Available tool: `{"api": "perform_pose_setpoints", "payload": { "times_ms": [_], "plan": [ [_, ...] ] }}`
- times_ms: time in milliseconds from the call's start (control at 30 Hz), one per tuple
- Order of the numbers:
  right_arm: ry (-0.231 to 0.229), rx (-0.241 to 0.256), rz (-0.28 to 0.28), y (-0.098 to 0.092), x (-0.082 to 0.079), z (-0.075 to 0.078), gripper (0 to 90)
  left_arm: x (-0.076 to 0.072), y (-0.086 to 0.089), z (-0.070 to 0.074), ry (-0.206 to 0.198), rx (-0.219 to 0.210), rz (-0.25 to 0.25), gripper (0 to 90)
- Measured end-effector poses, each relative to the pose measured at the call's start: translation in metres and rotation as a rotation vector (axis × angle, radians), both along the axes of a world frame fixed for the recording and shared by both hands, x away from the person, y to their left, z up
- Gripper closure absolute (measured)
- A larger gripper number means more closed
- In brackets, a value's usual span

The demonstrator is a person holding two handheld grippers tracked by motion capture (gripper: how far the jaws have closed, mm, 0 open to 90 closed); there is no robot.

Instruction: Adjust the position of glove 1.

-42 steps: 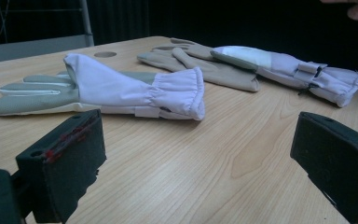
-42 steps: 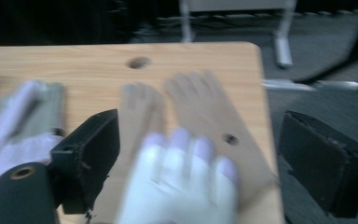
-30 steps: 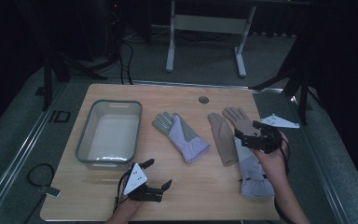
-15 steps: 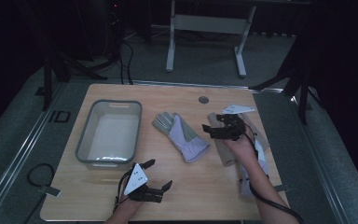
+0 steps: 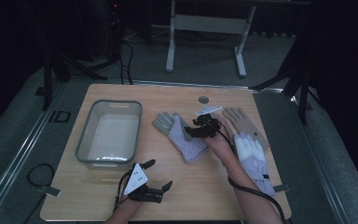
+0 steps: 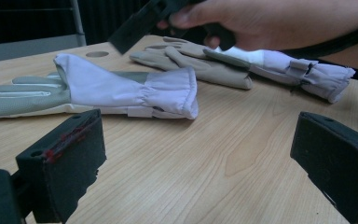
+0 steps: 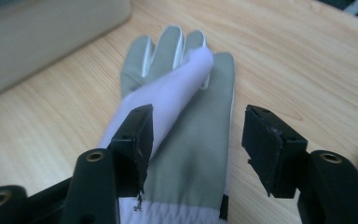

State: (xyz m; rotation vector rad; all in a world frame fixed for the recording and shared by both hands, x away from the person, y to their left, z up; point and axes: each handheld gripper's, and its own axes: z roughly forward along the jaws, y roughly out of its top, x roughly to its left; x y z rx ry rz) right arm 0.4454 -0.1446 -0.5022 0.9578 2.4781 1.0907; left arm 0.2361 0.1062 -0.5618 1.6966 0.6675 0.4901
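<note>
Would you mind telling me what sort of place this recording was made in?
Probably a lab or studio set up for recording: a lone wooden table on grey carpet, dark surroundings, a metal stand behind, and a cable taped to the floor.

The one thing I can read from here is the marking "ID" on the dark floor mat (image 5: 59, 116) just left of the table (image 5: 214, 186); nothing legible stands on the gloves, the bin or either gripper.
</note>
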Motion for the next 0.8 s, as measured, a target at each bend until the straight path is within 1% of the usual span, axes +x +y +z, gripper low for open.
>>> {"api": "perform_pose_setpoints", "payload": {
  "times_ms": [33,67,133,167,200,233,267,300,367,400,433,467,500,533,567,600,667,700,733,767,800],
  "plan": [
    [0.0,0.0,0.0,0.0,0.0,0.0,47.0,0.0,0.0,0.0,0.0,0.0,0.0,3.1],
    [0.024,-0.027,0.005,0.004,0.005,-0.007,48.8,0.0,0.0,0.0,0.0,0.0,-0.001,3.1],
    [0.037,-0.052,0.006,0.007,0.008,-0.014,50.3,0.0,0.0,0.0,0.0,-0.001,-0.002,3.1],
    [0.037,-0.052,0.006,0.007,0.008,-0.014,50.3,0.0,0.0,0.0,0.0,-0.001,-0.002,3.1],
    [0.053,-0.071,0.01,0.009,0.011,-0.022,50.7,0.0,0.0,0.0,0.001,-0.001,-0.002,3.1],
    [0.053,-0.071,0.01,0.009,0.011,-0.022,50.7,0.0,0.0,0.0,0.002,-0.001,-0.002,3.1],
    [0.066,-0.093,0.017,0.011,0.012,-0.03,52.0,0.0,0.0,0.0,0.001,-0.002,-0.002,3.1],
    [0.067,-0.1,0.024,0.012,0.012,-0.033,53.0,0.0,0.0,0.0,0.002,-0.003,-0.002,3.1],
    [0.065,-0.107,0.031,0.013,0.012,-0.036,53.6,0.0,0.0,0.0,0.003,-0.003,-0.001,3.1],
    [0.074,-0.091,0.035,0.011,0.013,-0.039,56.0,0.0,0.0,0.0,0.002,-0.004,-0.001,3.1],
    [0.074,-0.091,0.035,0.011,0.013,-0.039,56.0,0.0,0.0,0.0,0.002,-0.005,0.0,3.1],
    [0.071,-0.092,0.053,0.01,0.013,-0.04,62.3,0.0,0.0,0.0,0.002,-0.005,0.0,3.1],
    [0.058,-0.105,0.066,0.012,0.011,-0.039,67.9,0.0,0.0,0.0,0.002,-0.006,0.0,3.1],
    [0.058,-0.105,0.066,0.012,0.011,-0.039,67.9,0.0,0.0,0.0,0.002,-0.006,0.0,3.1],
    [0.051,-0.119,0.074,0.014,0.01,-0.038,76.6,0.0,0.0,0.0,0.003,-0.007,0.0,3.1],
    [0.051,-0.119,0.074,0.014,0.01,-0.038,76.6,0.0,0.0,0.0,0.003,-0.007,0.0,3.1],
    [0.057,-0.122,0.047,0.017,0.008,-0.038,82.0,0.0,0.001,0.0,0.004,-0.007,0.0,3.1],
    [0.072,-0.103,-0.005,0.019,0.004,-0.035,84.7,0.0,0.001,0.0,0.005,-0.007,0.0,3.1],
    [0.071,-0.101,-0.017,0.019,0.002,-0.034,85.5,0.0,0.001,0.0,0.005,-0.008,0.0,3.1],
    [0.071,-0.101,-0.017,0.019,0.002,-0.034,85.5,0.0,0.001,0.0,0.006,-0.008,0.0,3.1],
    [0.071,-0.054,-0.069,0.018,-0.005,-0.028,86.0,0.0,0.001,0.0,0.007,-0.01,0.001,3.1]
  ]
}}
